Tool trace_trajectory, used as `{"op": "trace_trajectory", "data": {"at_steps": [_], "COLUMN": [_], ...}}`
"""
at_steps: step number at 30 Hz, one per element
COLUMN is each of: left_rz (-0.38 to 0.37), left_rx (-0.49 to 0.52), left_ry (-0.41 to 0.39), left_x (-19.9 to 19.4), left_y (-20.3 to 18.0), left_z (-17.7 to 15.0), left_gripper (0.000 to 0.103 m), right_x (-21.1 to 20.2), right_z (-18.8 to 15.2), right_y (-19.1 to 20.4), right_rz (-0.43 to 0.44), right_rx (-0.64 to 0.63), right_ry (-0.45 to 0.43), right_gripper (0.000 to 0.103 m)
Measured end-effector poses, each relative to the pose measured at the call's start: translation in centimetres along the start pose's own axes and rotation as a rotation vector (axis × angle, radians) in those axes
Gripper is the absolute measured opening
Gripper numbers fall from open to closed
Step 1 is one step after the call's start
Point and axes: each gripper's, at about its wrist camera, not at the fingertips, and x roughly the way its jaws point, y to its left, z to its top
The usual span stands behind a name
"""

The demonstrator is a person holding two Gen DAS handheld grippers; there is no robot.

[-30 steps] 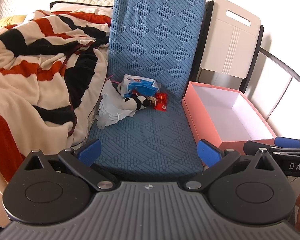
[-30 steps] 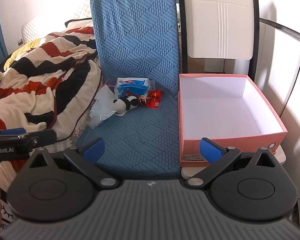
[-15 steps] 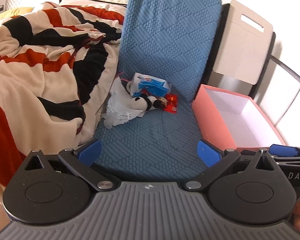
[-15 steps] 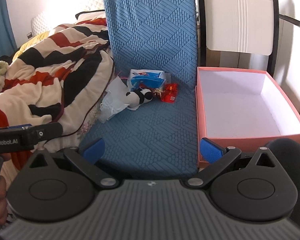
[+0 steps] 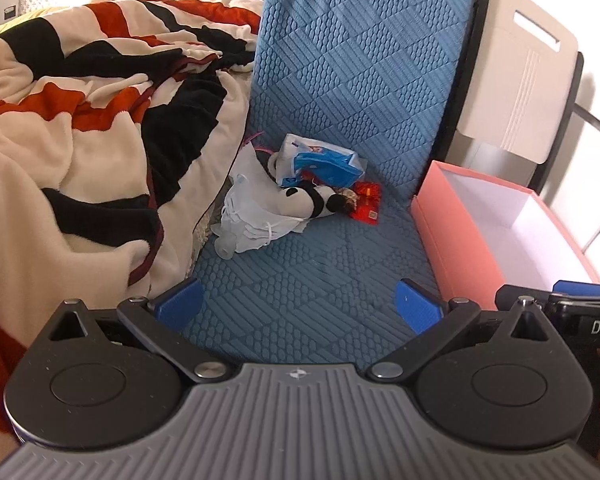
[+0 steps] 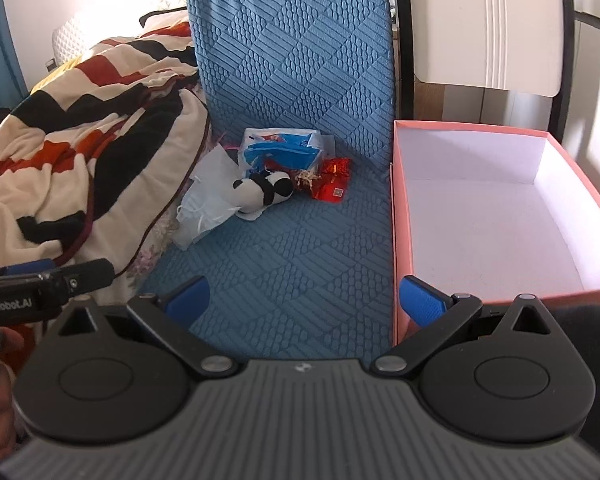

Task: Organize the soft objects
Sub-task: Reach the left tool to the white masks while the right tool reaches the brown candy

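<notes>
Risk: both your wide-open, empty grippers, left gripper [image 5: 297, 306] and right gripper [image 6: 304, 298], could snag white masks [image 5: 255, 216] tangled under panda plush [image 5: 306, 200], missing pink box [image 6: 500, 216].

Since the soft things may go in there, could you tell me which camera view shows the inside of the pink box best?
The right wrist view: the pink box shows its whole empty floor. The left wrist view shows it slanted and partly cut off.
</notes>
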Motion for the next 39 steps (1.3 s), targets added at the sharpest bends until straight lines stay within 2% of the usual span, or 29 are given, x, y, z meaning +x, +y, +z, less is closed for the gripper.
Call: {"op": "trace_trajectory", "data": {"at_steps": [4, 12, 20, 23, 27, 30, 32, 34, 39], "left_rz": [0.036, 0.048, 0.08, 0.077, 0.113, 0.132, 0.138, 0.152, 0.174], "left_rx": [0.01, -0.004, 0.032, 0.037, 0.094, 0.101, 0.093, 0.081, 0.039], "left_ry": [-0.002, 0.007, 0.007, 0.014, 0.03, 0.035, 0.035, 0.032, 0.023], "left_x": [2.0, 5.6, 8.2, 9.0, 10.2, 11.2, 11.9, 12.7, 14.7], "left_y": [-0.2, 0.4, 0.0, 0.0, -0.6, -0.6, -0.4, -0.2, 0.5], "left_z": [-0.2, 0.2, 1.0, 1.2, 1.2, 1.1, 1.1, 1.0, 0.9], "left_gripper": [0.103, 0.103, 0.102, 0.102, 0.1, 0.094, 0.088, 0.079, 0.069], "right_x": [1.5, 4.3, 6.8, 7.6, 8.9, 10.2, 11.2, 12.2, 14.2], "right_z": [0.4, 1.4, 2.8, 3.2, 3.8, 4.2, 4.5, 4.7, 5.2], "right_y": [-0.6, -2.1, -3.2, -3.4, -3.4, -3.4, -3.6, -3.8, -3.7], "right_rz": [0.02, 0.047, 0.064, 0.064, 0.06, 0.071, 0.084, 0.095, 0.123], "right_rx": [-0.01, 0.003, 0.037, 0.032, 0.019, 0.008, 0.006, 0.004, -0.003], "right_ry": [0.0, -0.02, -0.02, -0.019, -0.02, -0.011, 0.001, 0.013, 0.014], "right_gripper": [0.103, 0.103, 0.103, 0.099, 0.098, 0.09, 0.074, 0.068, 0.058]}}
